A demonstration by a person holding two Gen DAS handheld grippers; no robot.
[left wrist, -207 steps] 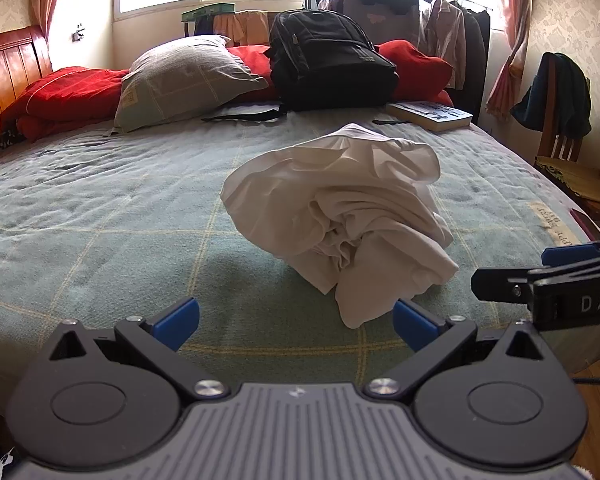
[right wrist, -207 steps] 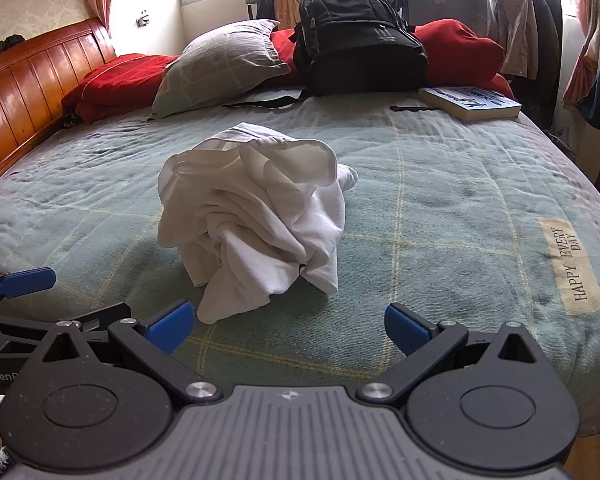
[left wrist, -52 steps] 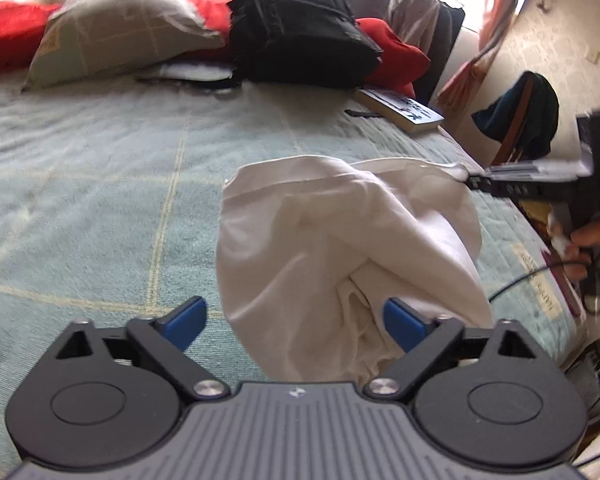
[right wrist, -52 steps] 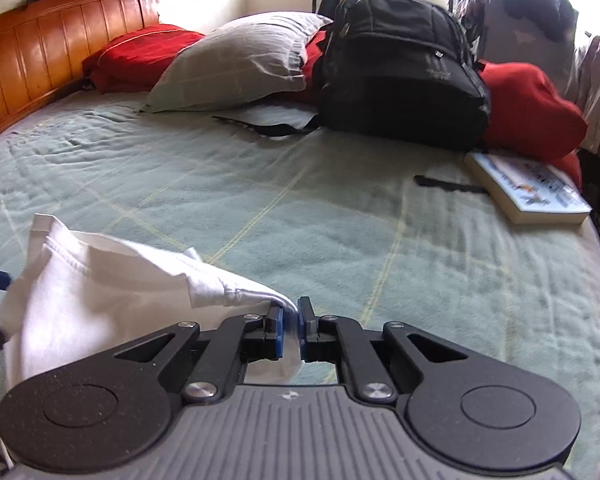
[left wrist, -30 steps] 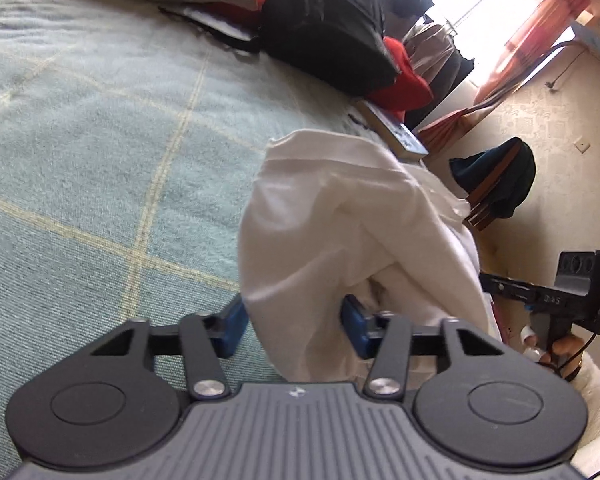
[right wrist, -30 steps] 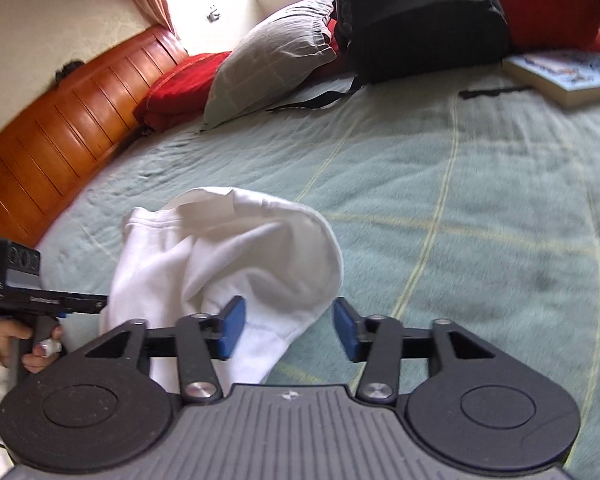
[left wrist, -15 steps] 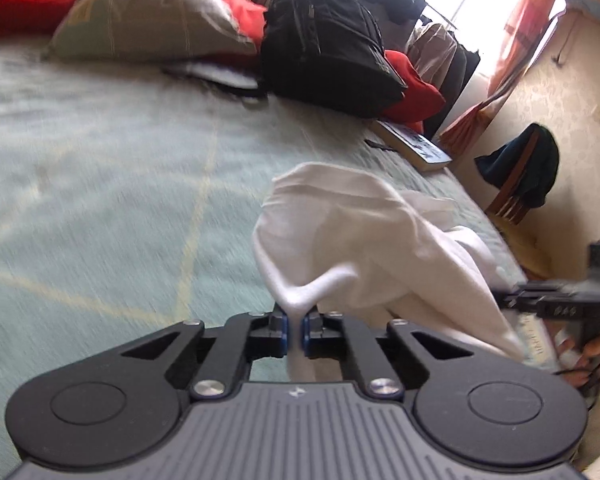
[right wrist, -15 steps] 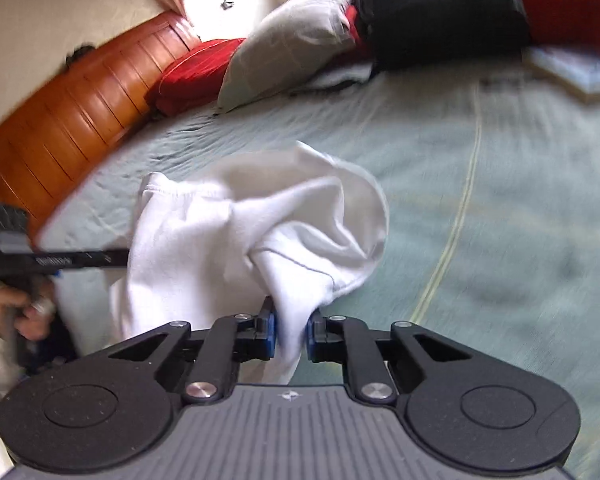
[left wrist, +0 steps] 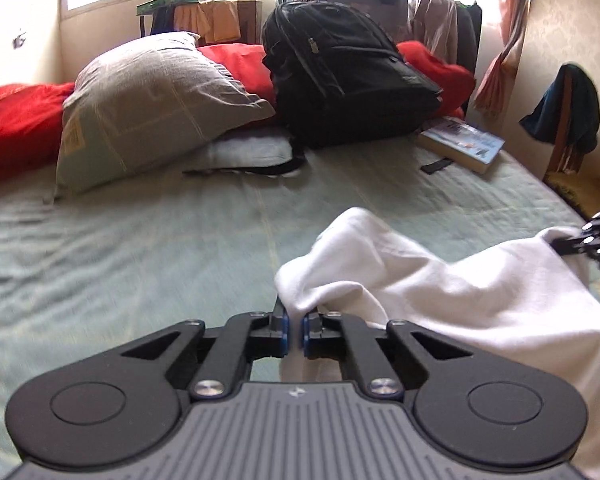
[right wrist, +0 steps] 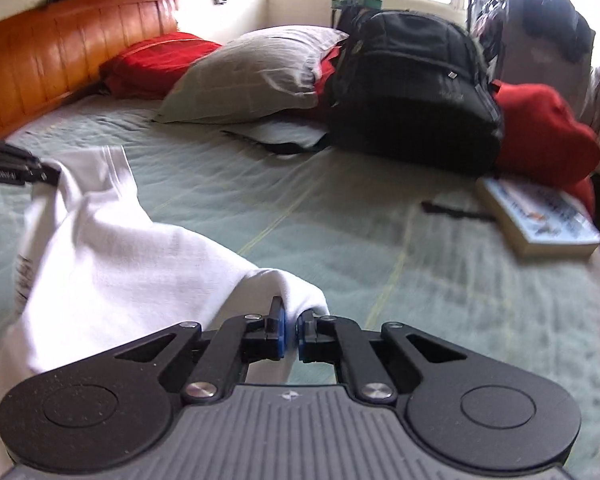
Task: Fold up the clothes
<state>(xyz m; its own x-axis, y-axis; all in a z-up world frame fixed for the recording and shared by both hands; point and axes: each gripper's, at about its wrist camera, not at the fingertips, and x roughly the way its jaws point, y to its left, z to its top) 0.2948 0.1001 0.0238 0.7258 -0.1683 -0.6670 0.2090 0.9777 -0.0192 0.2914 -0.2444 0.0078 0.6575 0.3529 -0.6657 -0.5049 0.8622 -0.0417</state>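
White garment (left wrist: 480, 280), one piece, is held stretched above the green bedspread (left wrist: 140, 240) between two grippers: the left gripper (left wrist: 295, 330) is clamped on one fold, the right gripper (right wrist: 290, 334) on another. Behind are seen one black backpack (left wrist: 340, 76), one grey pillow (left wrist: 148, 96) and one book (right wrist: 540, 216) (lying flat).

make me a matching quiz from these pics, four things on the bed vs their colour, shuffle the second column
Things:
1. backpack
2. shirt
3. pillow
4. bedspread

Colours:
A. white
B. grey
C. black
D. pale green

Pairs: 1-C, 2-A, 3-B, 4-D
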